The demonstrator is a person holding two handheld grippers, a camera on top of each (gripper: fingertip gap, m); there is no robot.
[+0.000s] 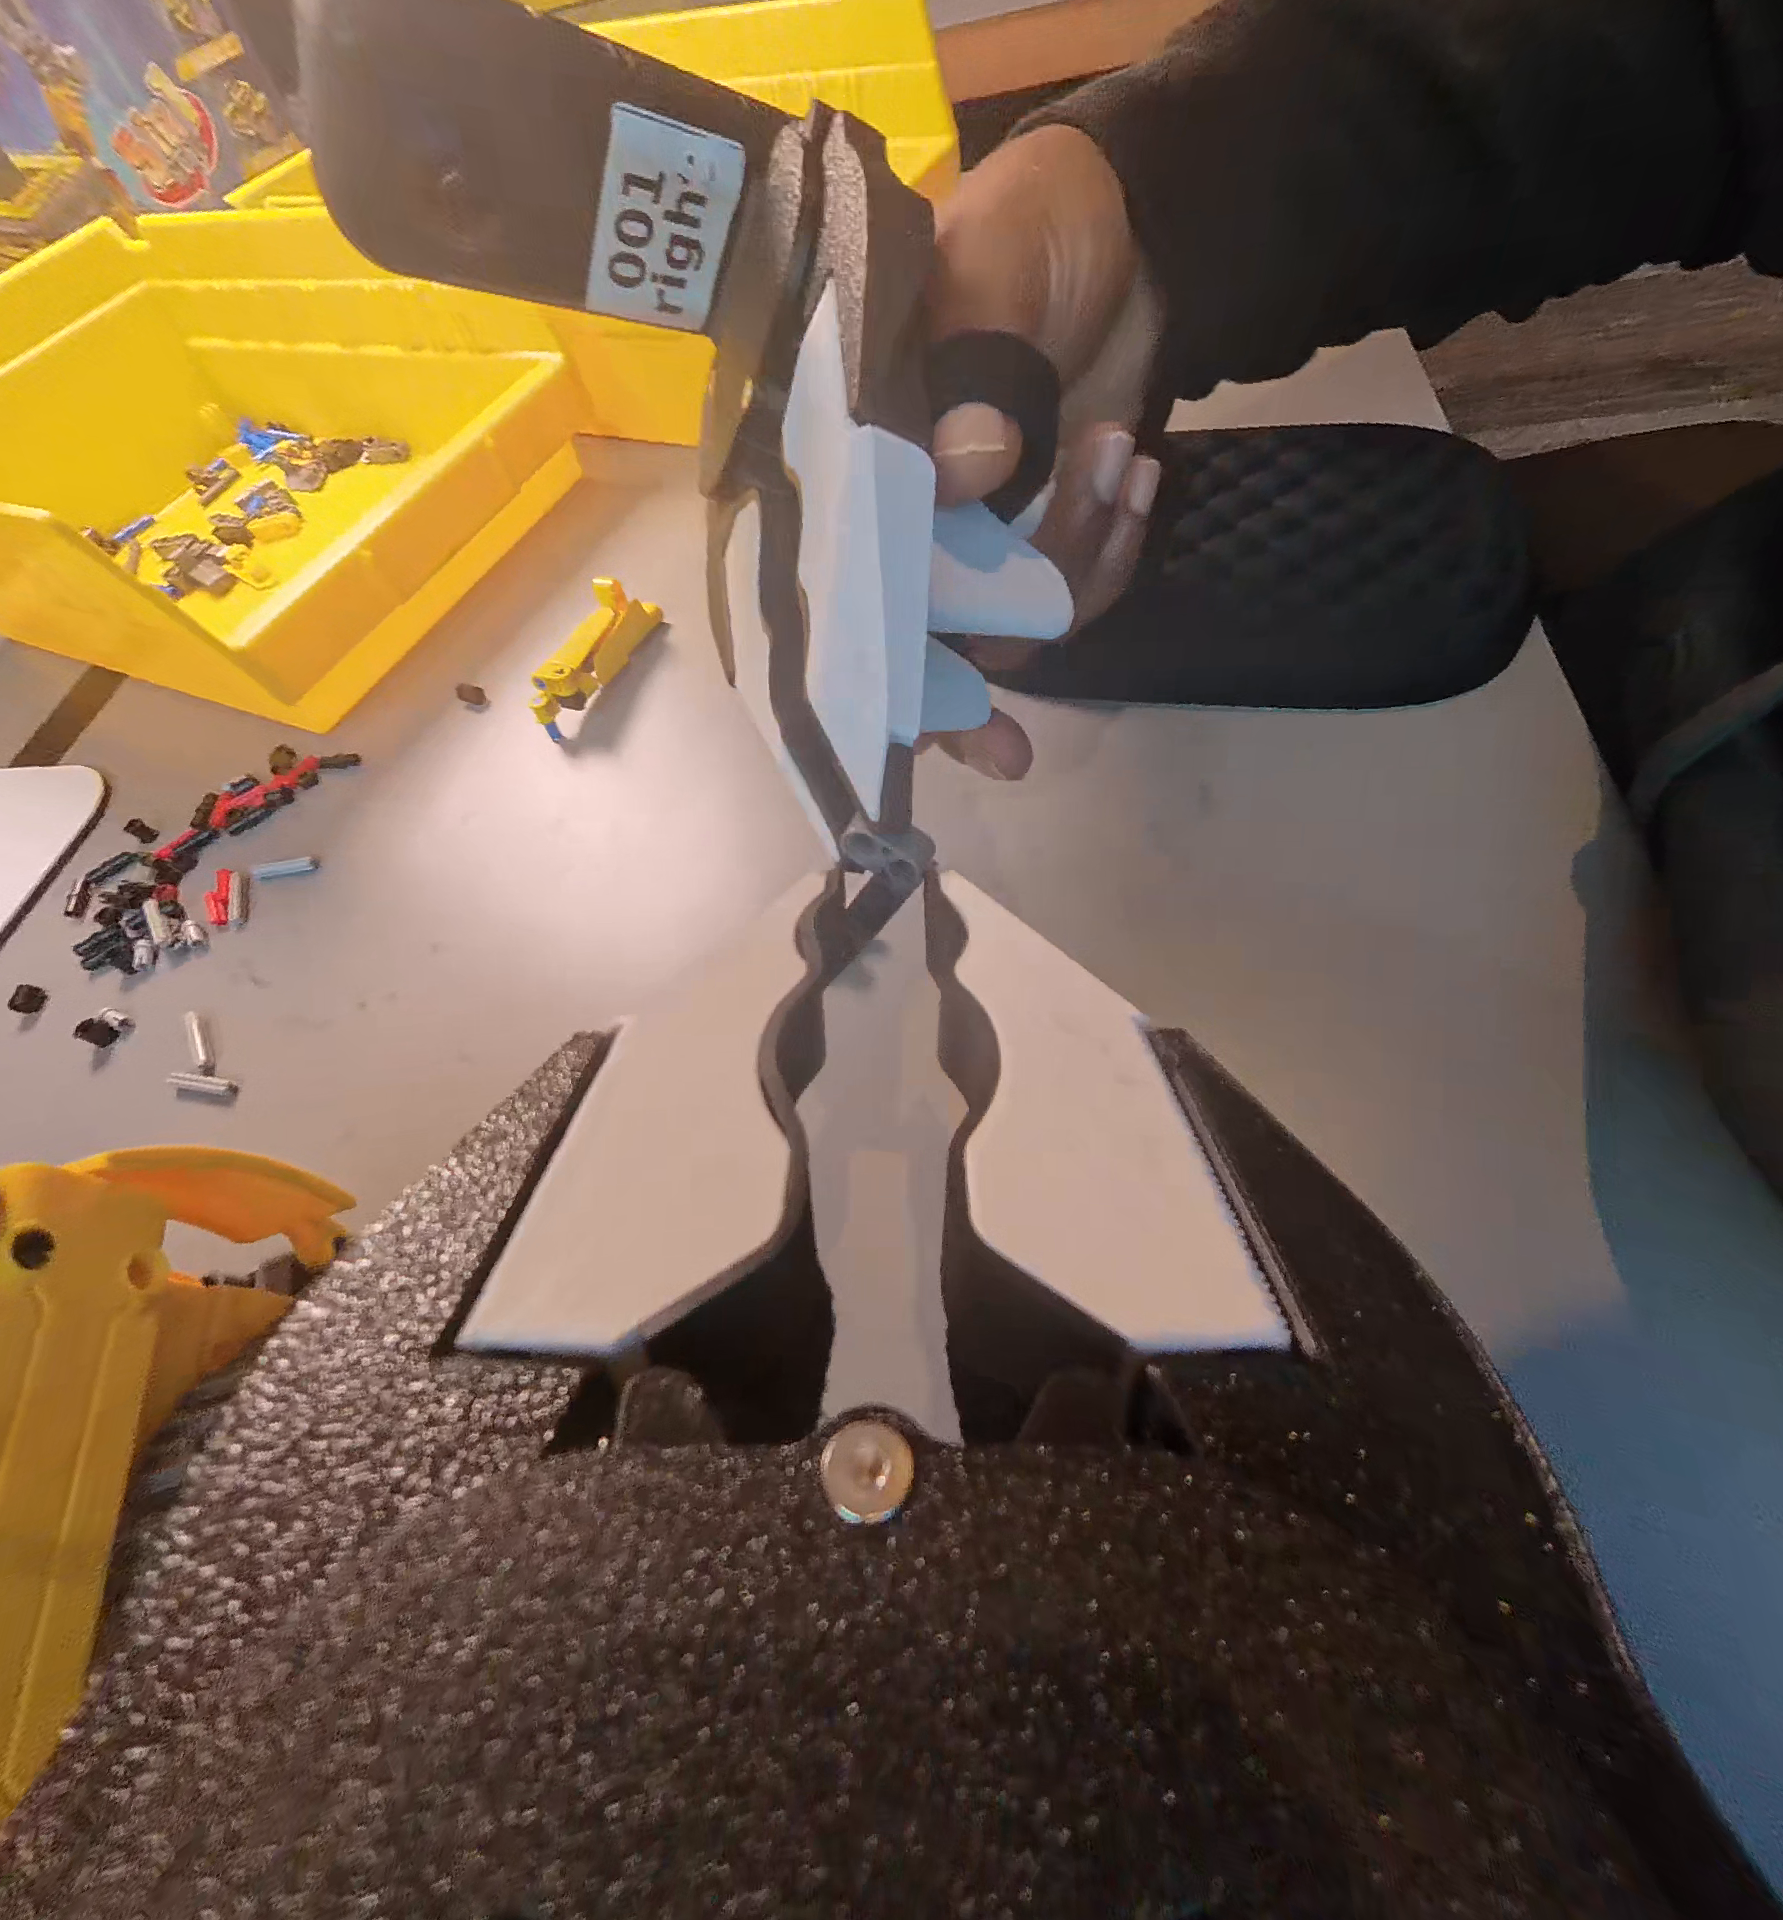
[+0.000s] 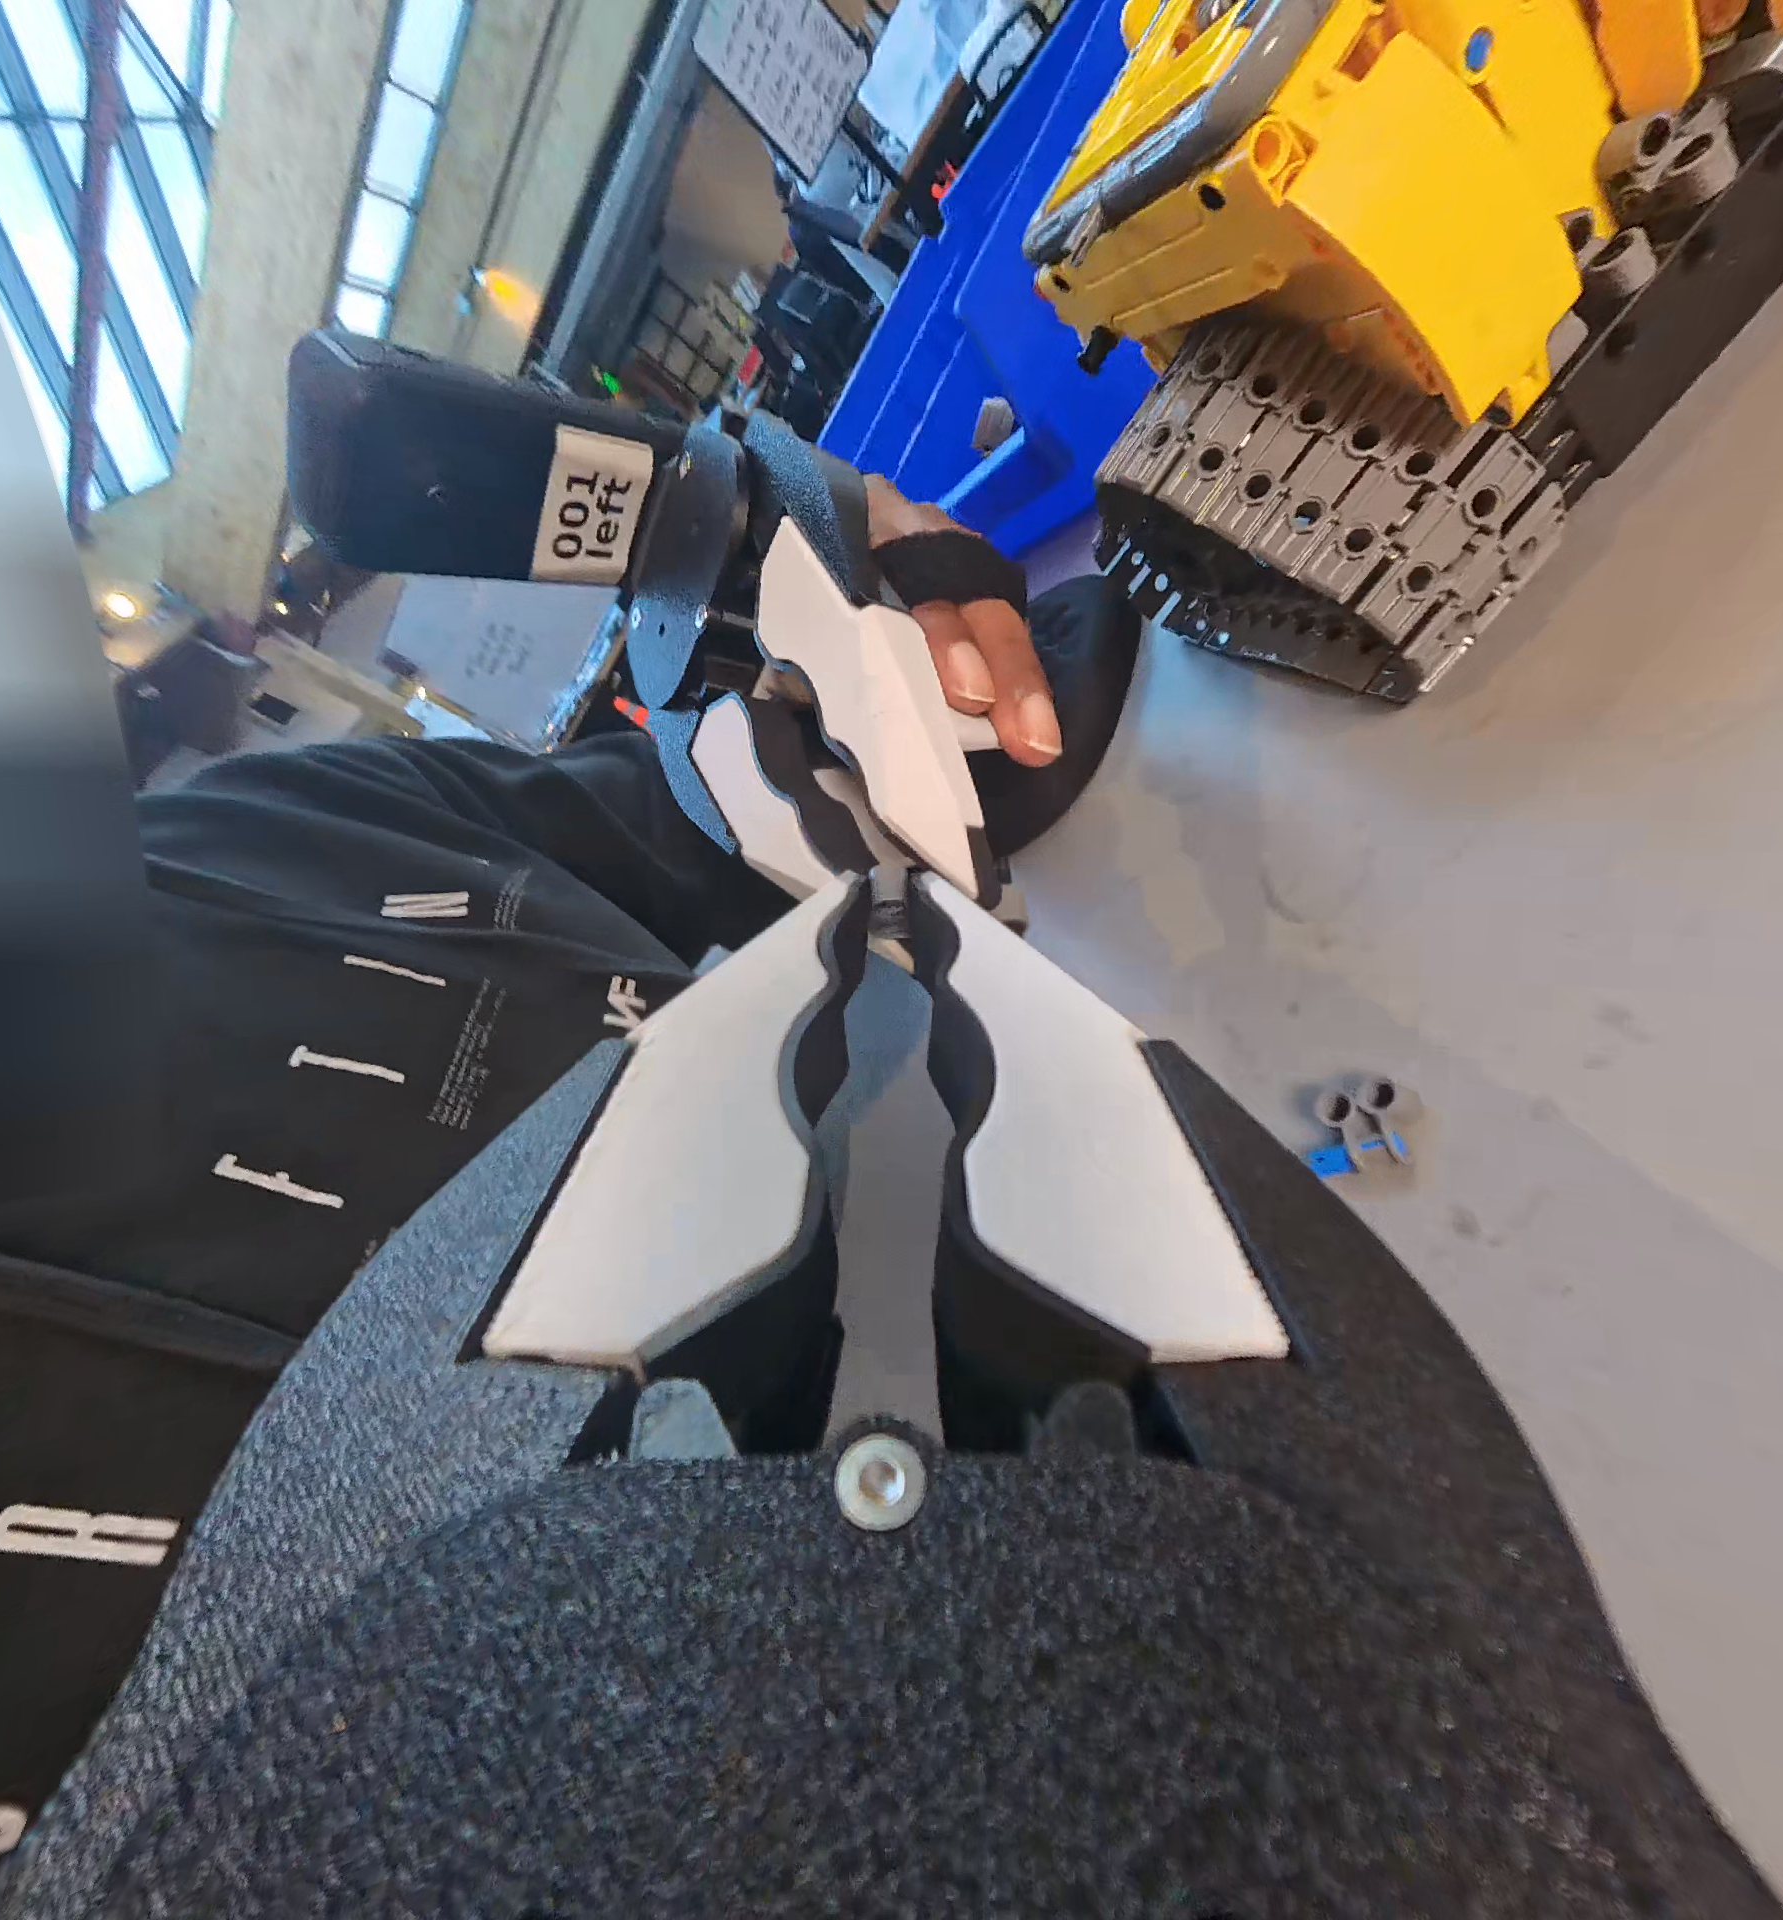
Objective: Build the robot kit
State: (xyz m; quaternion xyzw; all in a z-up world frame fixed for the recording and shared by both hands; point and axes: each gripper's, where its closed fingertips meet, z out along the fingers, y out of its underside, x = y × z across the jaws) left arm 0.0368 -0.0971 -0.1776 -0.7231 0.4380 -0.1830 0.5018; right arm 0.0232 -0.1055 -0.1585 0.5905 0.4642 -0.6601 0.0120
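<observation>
In the left wrist view, my left gripper (image 1: pixel 882 894) is shut on a short black rod (image 1: pixel 863 928) that runs slantwise between its tips. A small grey two-hole connector (image 1: pixel 887 848) sits on the rod's upper end. My right gripper (image 1: pixel 871 821) comes down from above, held by a hand (image 1: pixel 1032 312), and its tips pinch that connector. In the right wrist view, my right gripper (image 2: pixel 889 888) is shut on the grey connector (image 2: pixel 889 902), and the left gripper (image 2: pixel 902 862) meets it tip to tip from above. Both are held a little above the grey table (image 1: pixel 1230 883).
Yellow bins (image 1: pixel 367 623) with small parts stand at the back left. Loose black, red and grey parts (image 1: pixel 170 873) and a small yellow assembly (image 1: pixel 596 644) lie on the table. A yellow tracked model (image 2: pixel 1386 260) stands by blue bins (image 2: pixel 970 312). A grey-blue piece (image 2: pixel 1365 1122) lies nearby. The grippers are tip to tip, or close to it. It is some 8 centimetres from my left tips to the grey-blue piece (image 2: pixel 1365 1122).
</observation>
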